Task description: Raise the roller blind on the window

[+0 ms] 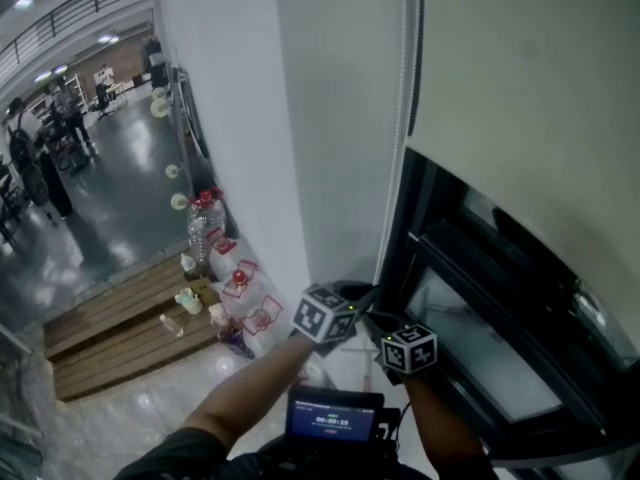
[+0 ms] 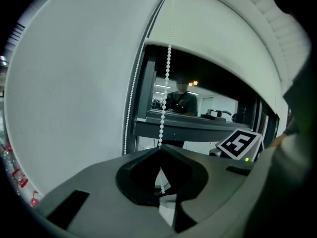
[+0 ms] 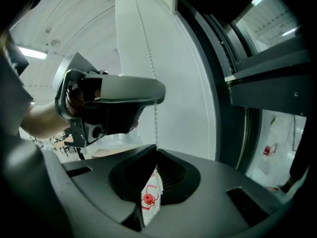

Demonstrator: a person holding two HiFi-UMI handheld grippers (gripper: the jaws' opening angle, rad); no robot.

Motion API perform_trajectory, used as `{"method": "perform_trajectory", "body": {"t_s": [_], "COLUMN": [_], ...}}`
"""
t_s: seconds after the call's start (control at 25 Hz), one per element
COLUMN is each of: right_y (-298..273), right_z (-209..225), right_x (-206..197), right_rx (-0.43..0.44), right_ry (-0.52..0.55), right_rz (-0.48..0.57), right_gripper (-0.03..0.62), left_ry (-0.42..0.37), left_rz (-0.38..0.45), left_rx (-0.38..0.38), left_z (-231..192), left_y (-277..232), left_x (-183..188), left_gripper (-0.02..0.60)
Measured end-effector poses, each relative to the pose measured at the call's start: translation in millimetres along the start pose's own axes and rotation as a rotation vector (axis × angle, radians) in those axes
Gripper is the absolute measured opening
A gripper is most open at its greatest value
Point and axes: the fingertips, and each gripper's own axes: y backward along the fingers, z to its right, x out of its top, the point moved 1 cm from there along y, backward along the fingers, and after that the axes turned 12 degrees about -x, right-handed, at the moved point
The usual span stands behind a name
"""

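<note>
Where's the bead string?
In the left gripper view, the bead string hangs at the roller blind's left edge, down into the left hand-held gripper's shut jaws.

Left arm (image 1: 250, 393) and right arm (image 1: 440, 430) reach forward, close together. Left gripper (image 2: 159, 151) sits just above right gripper (image 3: 155, 148). Both point slightly down, jaws closed on the chain (image 2: 166, 83).

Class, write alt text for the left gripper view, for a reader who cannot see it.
The left gripper is shut on a white bead chain that hangs beside a partly raised roller blind. Behind it is a dark-framed window.
</note>
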Motion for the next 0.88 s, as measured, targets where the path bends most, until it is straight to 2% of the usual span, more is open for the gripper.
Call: {"method": "perform_trajectory", "body": {"t_s": [0.12,0.24,0.36,0.6,0.76,0.84,0.88], "right_y": [7,28,55,95,93,91,90], "right_z": [4,11,12,-13,-19,-24,-27], "right_x": [6,27,73,194,242,256,261], "right_rx": [-0.048,-0.087,-0.089,-0.076,-0.101,-0.077,-0.062], "right_ry": [0.077,0.153,0.141,0.173,0.216,0.219,0.216], "right_rz": [-0.041,-0.028,0.079,0.34,0.397,0.408,0.414], "right_gripper": [0.016,0.153,0.158,0.158,0.158,0.156,0.11], "left_ry": [-0.012,0.009,0.021,0.032,0.052,0.044,0.041], "left_rz": [-0.016,-0.012,-0.002,0.008,-0.007,-0.004,-0.002], "left_rx": [0.031,0.065,0.07,0.085,0.083,0.075,0.072], "left_z": [-7,-12,-10,-7,-5,-3,-3], "left_y": [4,10,10,10,9,7,7], "left_x": [0,-2,-2,0,-4,-3,-2], "left_gripper": [-0.003,-0.003,-0.003,-0.003,-0.003,-0.003,-0.003]}}
